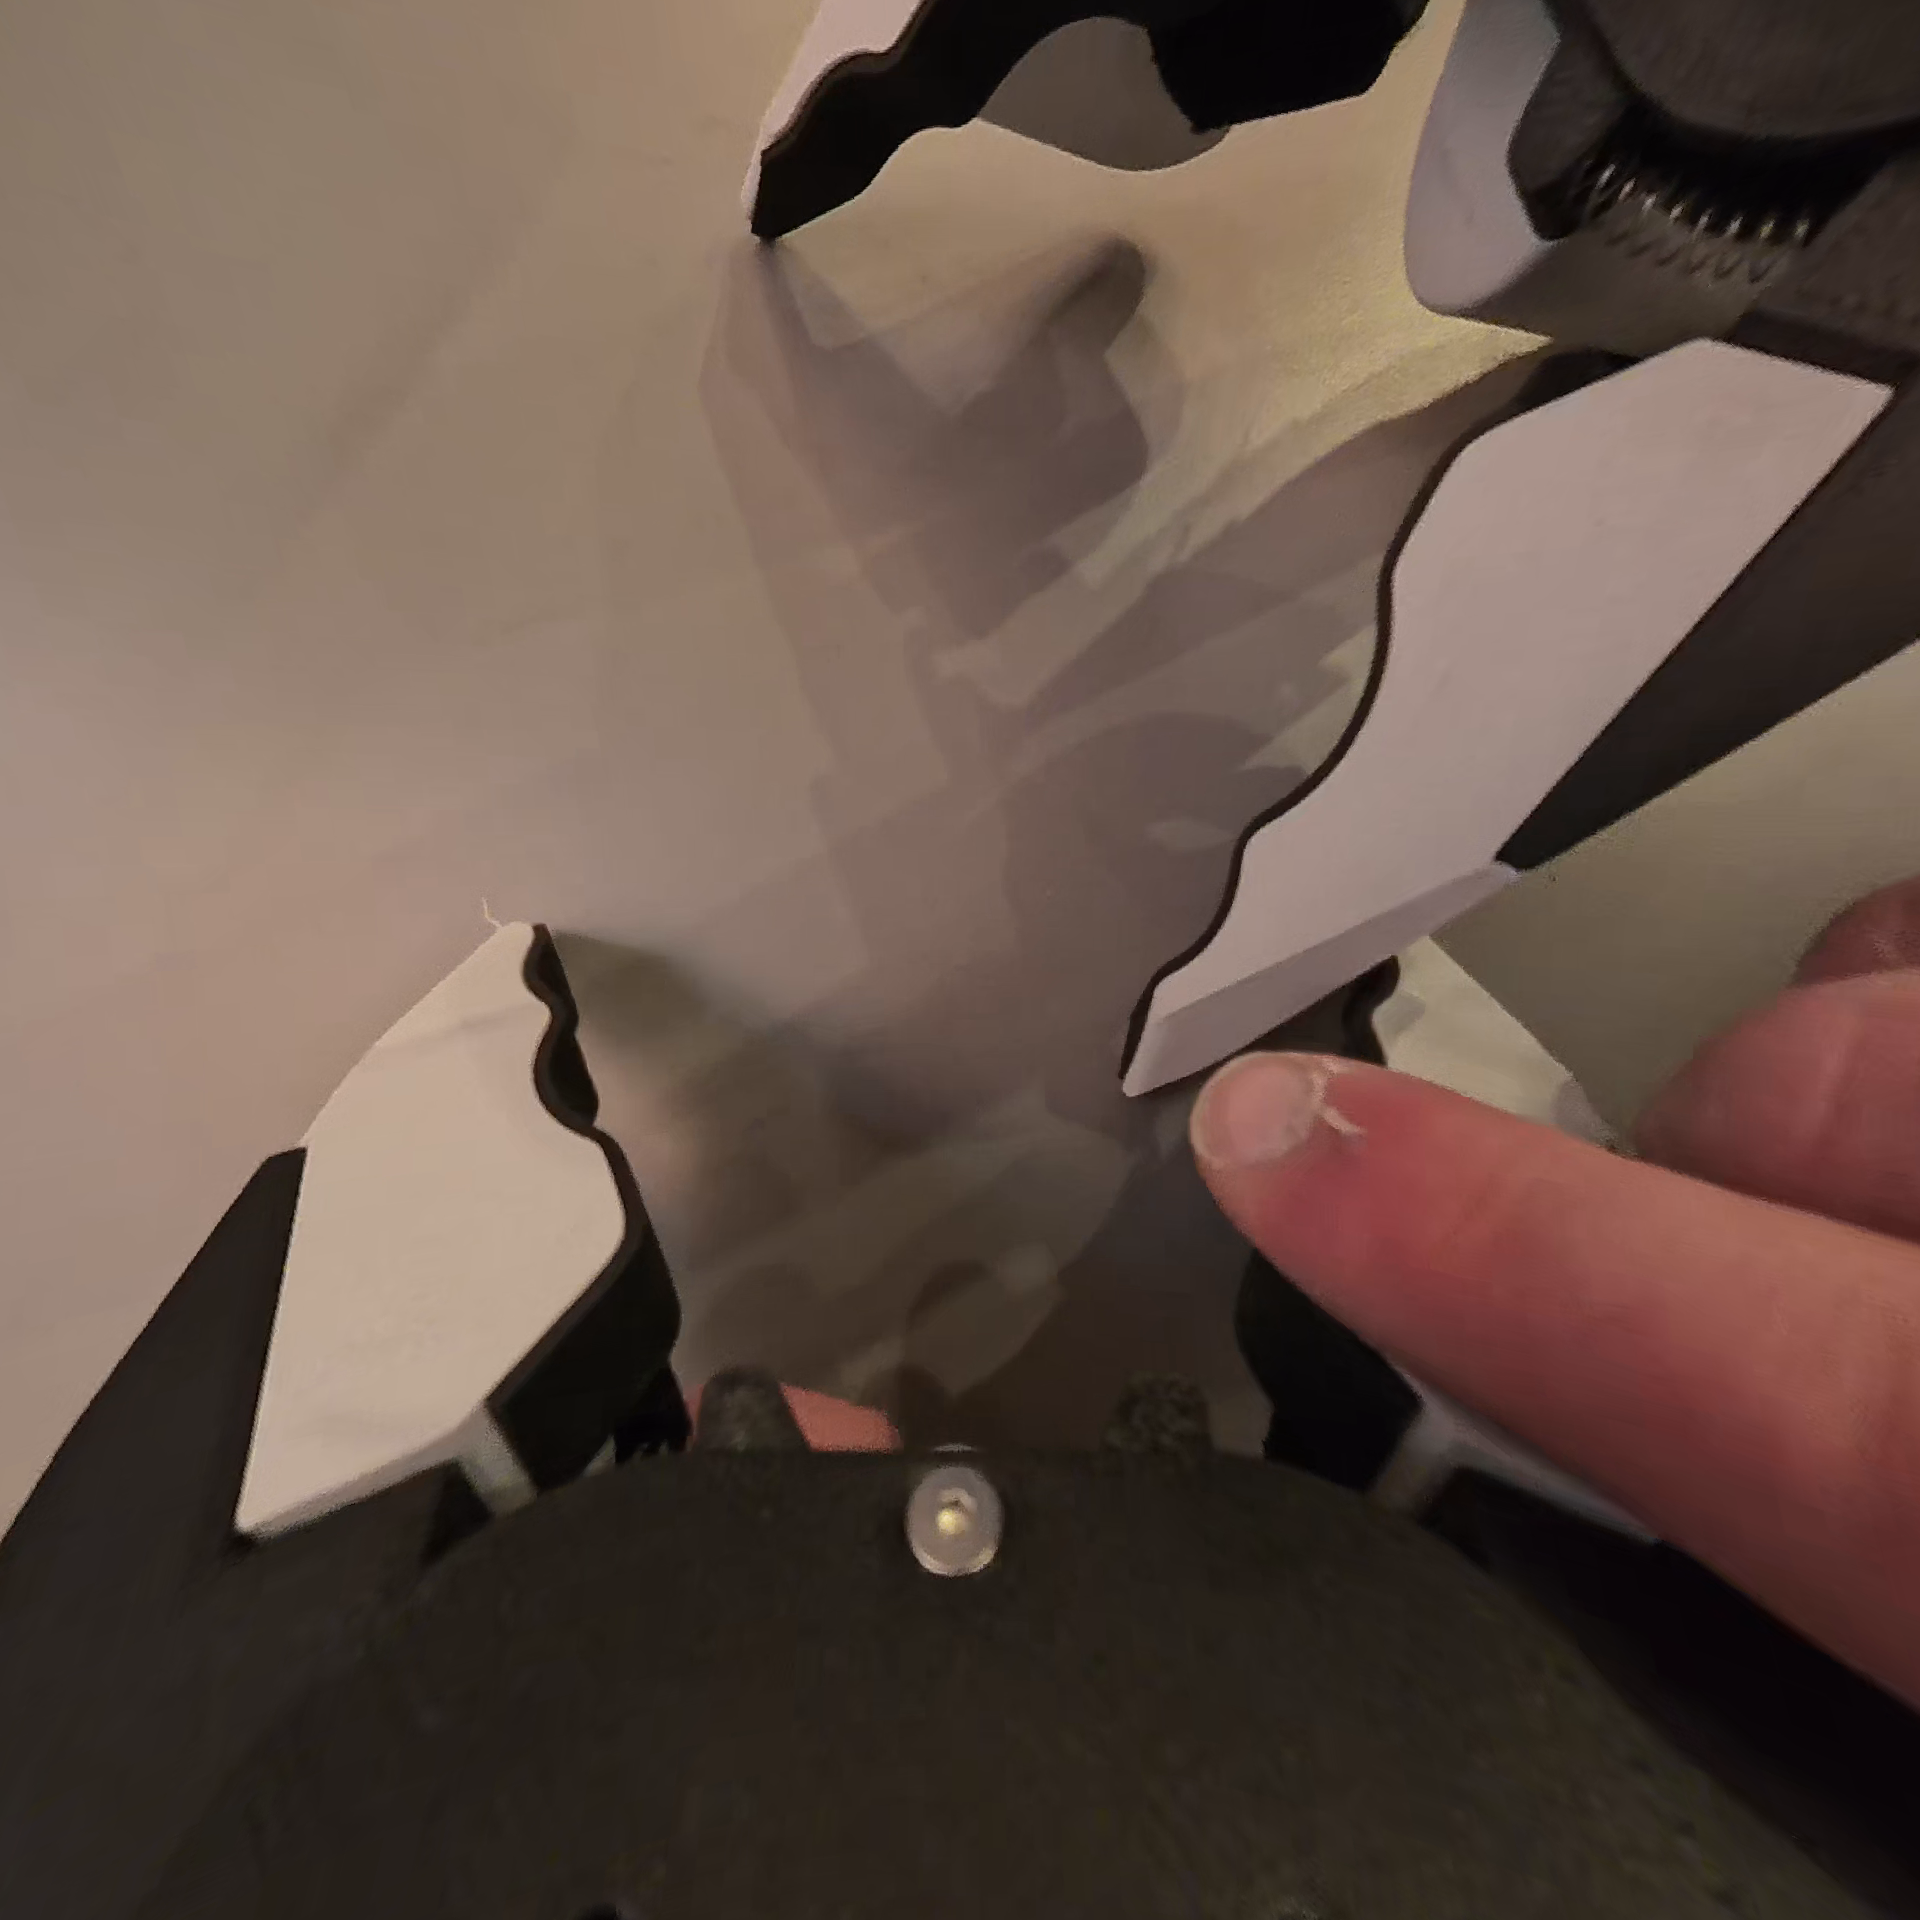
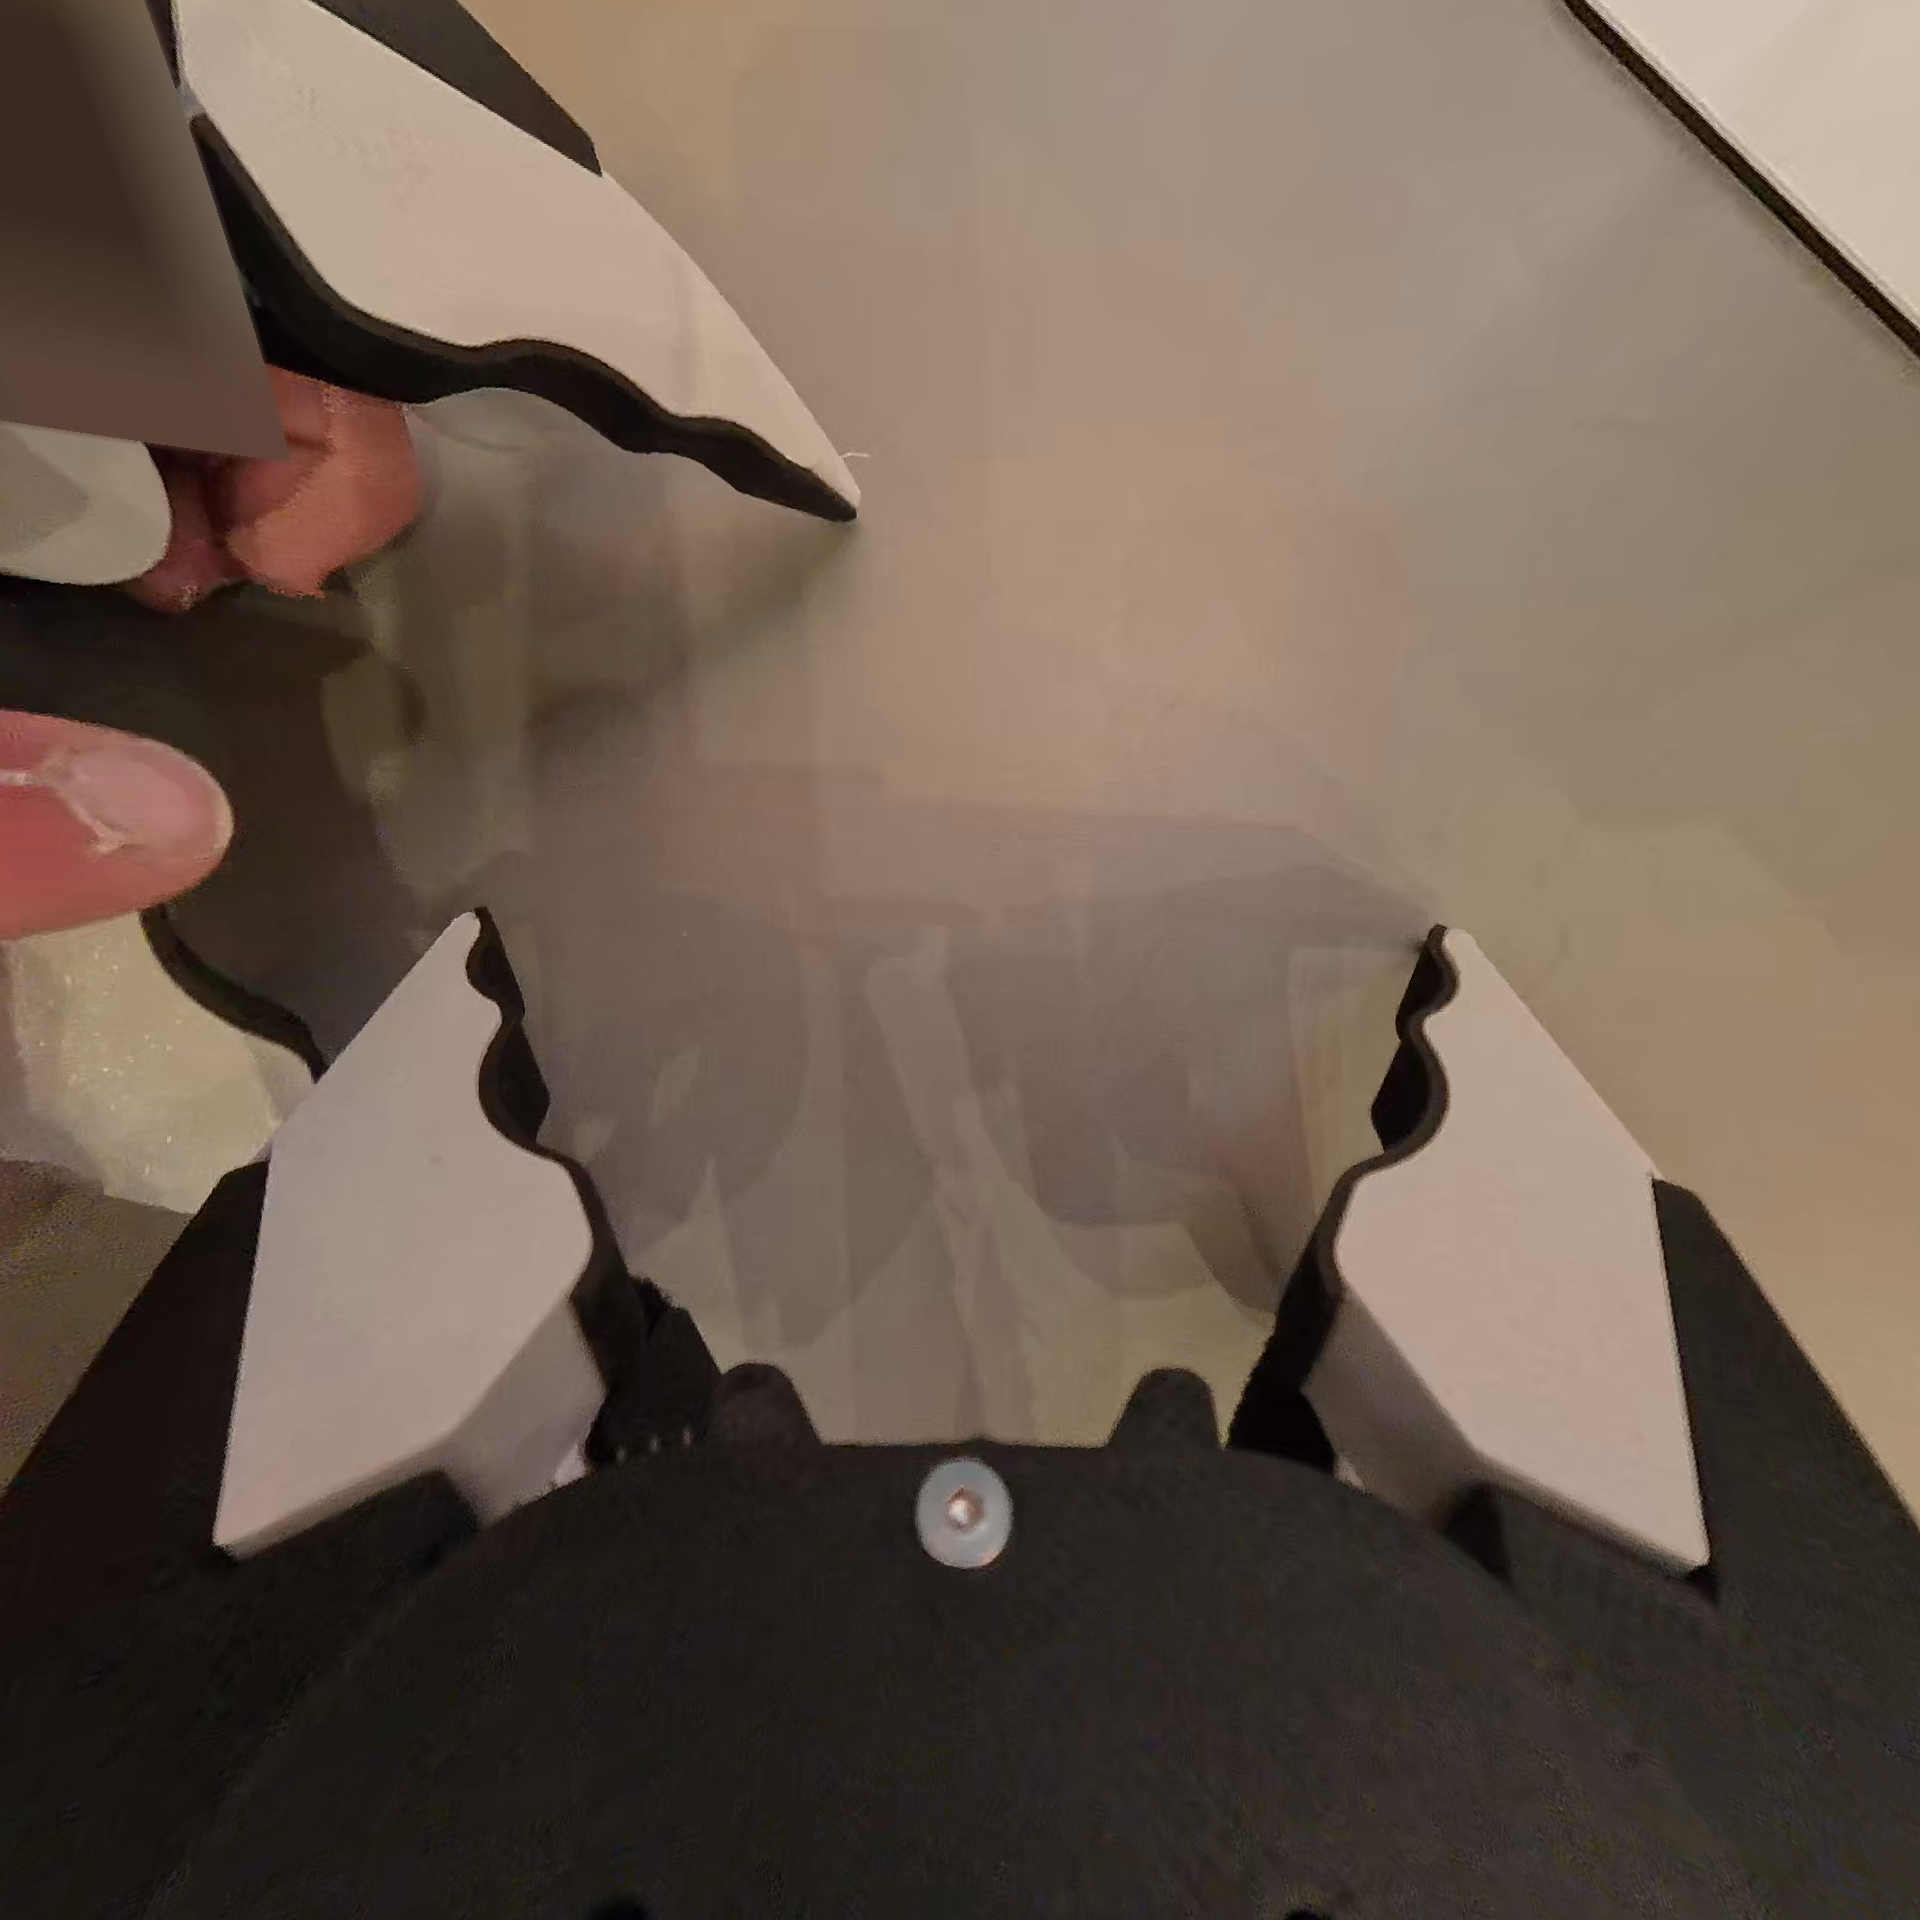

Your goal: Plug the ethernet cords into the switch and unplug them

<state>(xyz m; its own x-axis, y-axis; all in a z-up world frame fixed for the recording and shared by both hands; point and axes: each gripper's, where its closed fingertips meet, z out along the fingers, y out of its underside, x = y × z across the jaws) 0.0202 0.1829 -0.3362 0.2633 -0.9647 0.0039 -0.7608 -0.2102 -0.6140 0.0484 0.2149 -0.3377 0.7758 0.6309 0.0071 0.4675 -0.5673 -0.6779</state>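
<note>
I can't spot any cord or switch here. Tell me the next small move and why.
Probably lift and turn both grippers to look for them. The left gripper and right gripper are open and empty over a bare table, nearly touching each other; no cord or switch shows.

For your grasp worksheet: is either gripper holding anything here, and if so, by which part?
Nothing is held. The left gripper and right gripper are both open over the bare table.

You are over a plain, pale tabletop (image 2: pixel 1195 520) under warm indoor light. At two o'clock, a dark-edged white panel (image 2: pixel 1787 135). The kind of room cannot be told.
</note>
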